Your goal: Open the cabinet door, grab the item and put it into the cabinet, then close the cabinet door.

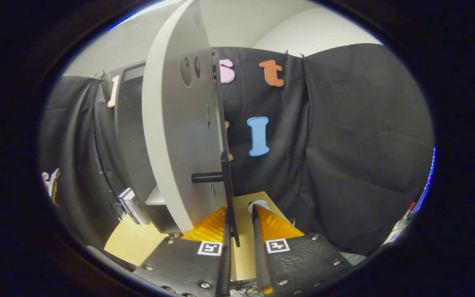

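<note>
The grey cabinet door (167,136) stands swung out, edge-on just ahead of my fingers. Its black bar handle (226,177) runs upright along the door's free edge, on a short black post. The lower end of the bar drops between my two fingers, close against the left finger (217,225) and apart from the right one. My gripper (241,208) is open around the bar. Behind the door I see the dark cabinet body (132,132) and part of a shelf (155,199). A small white item (259,203) sits on the wooden table (132,241) just beyond the fingertips.
A small stack of flat boxes or books (131,205) leans by the cabinet's lower left. Black cloth walls close in behind and to the right. At the far right lies some white and red gear (404,220) near the table's level.
</note>
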`<move>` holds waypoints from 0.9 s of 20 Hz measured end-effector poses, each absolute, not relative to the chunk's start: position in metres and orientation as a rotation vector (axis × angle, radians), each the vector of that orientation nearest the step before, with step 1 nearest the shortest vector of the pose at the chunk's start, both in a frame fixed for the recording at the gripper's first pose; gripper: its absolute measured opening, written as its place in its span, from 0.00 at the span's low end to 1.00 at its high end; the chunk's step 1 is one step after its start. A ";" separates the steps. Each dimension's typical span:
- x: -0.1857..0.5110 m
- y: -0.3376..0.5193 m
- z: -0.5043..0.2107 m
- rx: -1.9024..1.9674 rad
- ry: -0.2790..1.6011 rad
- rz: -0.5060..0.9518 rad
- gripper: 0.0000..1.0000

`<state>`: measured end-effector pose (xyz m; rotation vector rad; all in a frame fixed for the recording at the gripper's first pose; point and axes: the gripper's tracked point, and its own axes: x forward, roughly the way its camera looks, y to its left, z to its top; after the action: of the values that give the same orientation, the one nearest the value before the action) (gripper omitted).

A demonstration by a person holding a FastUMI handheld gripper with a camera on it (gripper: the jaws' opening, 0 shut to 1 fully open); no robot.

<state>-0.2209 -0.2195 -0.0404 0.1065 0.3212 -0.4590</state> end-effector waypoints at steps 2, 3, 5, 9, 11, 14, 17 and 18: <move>-0.232 -0.221 -0.046 0.097 0.351 -0.464 0.28; -0.238 -0.223 -0.048 0.083 0.362 -0.476 0.31; -0.253 -0.229 -0.048 0.045 0.370 -0.528 0.31; -0.264 -0.237 -0.022 0.027 0.272 -0.654 0.31; -0.268 -0.233 -0.017 0.021 0.243 -0.678 0.31; -0.272 -0.220 -0.012 0.003 0.234 -0.671 0.31; -0.254 -0.184 -0.017 0.009 0.234 -0.606 0.31; -0.247 -0.179 -0.019 -0.004 0.240 -0.591 0.31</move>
<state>-0.2474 -0.1787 -0.0191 -0.0039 0.2395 -0.5907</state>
